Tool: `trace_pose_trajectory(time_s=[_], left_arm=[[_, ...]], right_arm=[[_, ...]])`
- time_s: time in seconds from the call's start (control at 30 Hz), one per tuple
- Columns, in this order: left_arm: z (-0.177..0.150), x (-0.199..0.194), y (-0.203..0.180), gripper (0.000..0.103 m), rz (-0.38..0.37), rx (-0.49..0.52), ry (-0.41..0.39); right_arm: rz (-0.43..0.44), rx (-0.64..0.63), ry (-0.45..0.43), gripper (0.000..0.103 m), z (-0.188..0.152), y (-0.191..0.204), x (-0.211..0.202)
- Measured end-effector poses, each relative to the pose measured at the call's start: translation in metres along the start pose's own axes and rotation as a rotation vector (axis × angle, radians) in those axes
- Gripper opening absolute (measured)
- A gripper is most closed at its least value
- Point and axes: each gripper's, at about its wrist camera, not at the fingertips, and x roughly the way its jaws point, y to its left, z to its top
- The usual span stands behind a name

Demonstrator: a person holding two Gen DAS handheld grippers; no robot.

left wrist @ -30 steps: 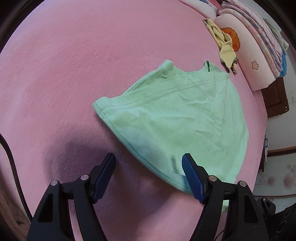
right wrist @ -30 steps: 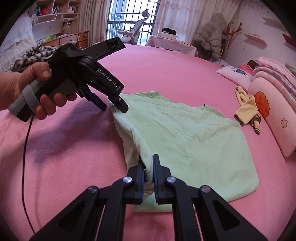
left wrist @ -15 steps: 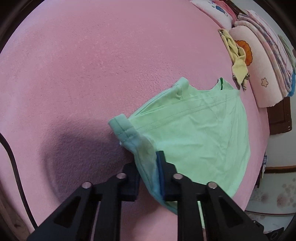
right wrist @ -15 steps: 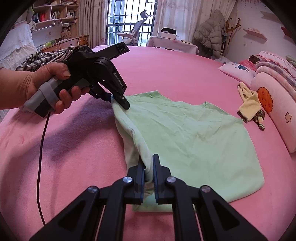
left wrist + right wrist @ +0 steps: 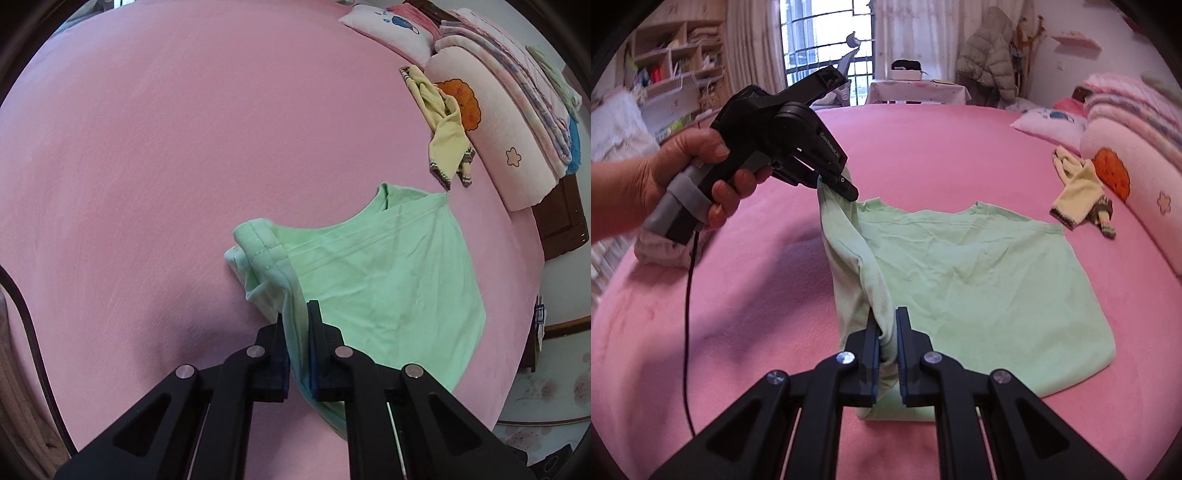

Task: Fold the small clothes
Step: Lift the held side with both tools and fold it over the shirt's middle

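— What are they doing with the shirt (image 5: 982,280) right now?

— They're lifting its near side edge off the bed (image 5: 942,147). The left gripper (image 5: 846,190) is clamped on the fabric at the sleeve end, and the right gripper (image 5: 886,354) is pinching the same edge down by the hem. The cloth between them is hanging in a raised ridge, while the rest of the shirt is lying flat on the bed.

— So which fold is this?

— I'd say it's the first lengthwise fold, just getting going. Only that one edge is up; the far side is lying spread out, neckline pointing toward the pillows (image 5: 1137,177).

— What's the next move asking for?

— Probably both grippers carrying the edge across together, at the same height, and laying it down over the middle of the shirt. If one is pulling ahead, the fold line is going crooked.

— Anything in the way?

— The yellow garment (image 5: 1078,192) is lying well apart, beside the pillows.
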Motion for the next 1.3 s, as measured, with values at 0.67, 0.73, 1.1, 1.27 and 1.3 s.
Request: trace_pose_trajectory(time_s=[0.67, 0.73, 1.1, 1.27, 1.3], left_arm=[[0.082, 0.067, -0.179, 0.005, 0.054, 0.071, 0.013], [0.087, 0.084, -0.195, 0.005, 0.061, 0.08, 0.023], [0.096, 0.172, -0.262, 0.005, 0.085, 0.115, 0.068], [0.097, 0.191, -0.276, 0.005, 0.089, 0.108, 0.075], [0.097, 0.194, -0.276, 0.005, 0.093, 0.103, 0.077]], right_arm=[[0.134, 0.292, 0.009, 0.007, 0.014, -0.184, -0.01], [0.123, 0.305, 0.017, 0.007, 0.009, -0.203, -0.005], [0.138, 0.39, 0.09, 0.007, -0.03, -0.275, 0.023], [0.15, 0.406, 0.099, 0.007, -0.038, -0.293, 0.027], [0.15, 0.405, 0.099, 0.007, -0.039, -0.294, 0.027]])
